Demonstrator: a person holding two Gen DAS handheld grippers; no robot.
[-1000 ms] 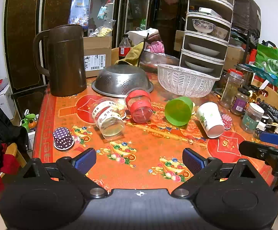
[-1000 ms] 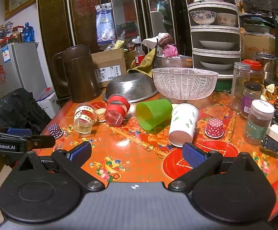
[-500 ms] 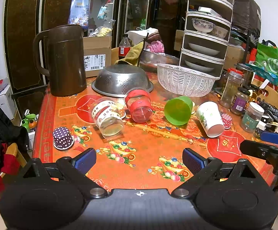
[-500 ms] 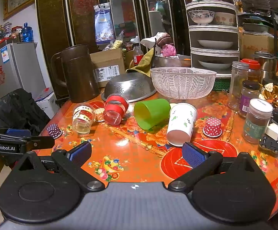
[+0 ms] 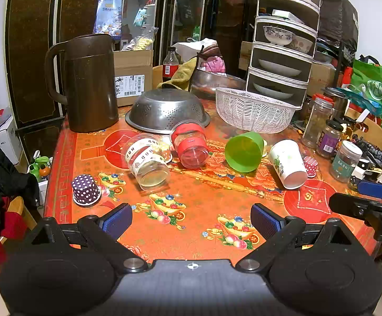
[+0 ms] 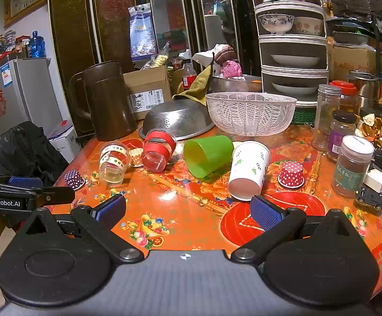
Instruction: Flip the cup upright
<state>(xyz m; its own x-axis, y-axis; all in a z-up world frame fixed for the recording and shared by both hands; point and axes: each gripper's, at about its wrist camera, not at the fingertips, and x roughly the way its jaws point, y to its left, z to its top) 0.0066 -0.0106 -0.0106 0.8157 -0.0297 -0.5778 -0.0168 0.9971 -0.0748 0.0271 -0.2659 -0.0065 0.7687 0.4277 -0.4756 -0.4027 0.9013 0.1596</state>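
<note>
Several cups lie on their sides on the orange table: a clear cup with gold bands (image 5: pixel 146 161) (image 6: pixel 112 162), a clear cup with red bands (image 5: pixel 191 144) (image 6: pixel 158 149), a green cup (image 5: pixel 244 151) (image 6: pixel 207 154) and a white paper cup with leaf print (image 5: pixel 288 163) (image 6: pixel 249 169). My left gripper (image 5: pixel 191 220) is open and empty at the near table edge. My right gripper (image 6: pixel 188 212) is open and empty, its right pad just short of the white cup's base.
A brown pitcher (image 5: pixel 89 84), an upturned steel colander (image 5: pixel 166 110) and a white basket (image 5: pixel 254 112) stand behind the cups. Small dotted liners (image 5: pixel 85 189) (image 6: pixel 291 174) sit upside down. Jars (image 6: pixel 351 164) crowd the right side.
My right gripper has moved forward toward the white paper cup. My left gripper has barely moved. The cups lie as before.
</note>
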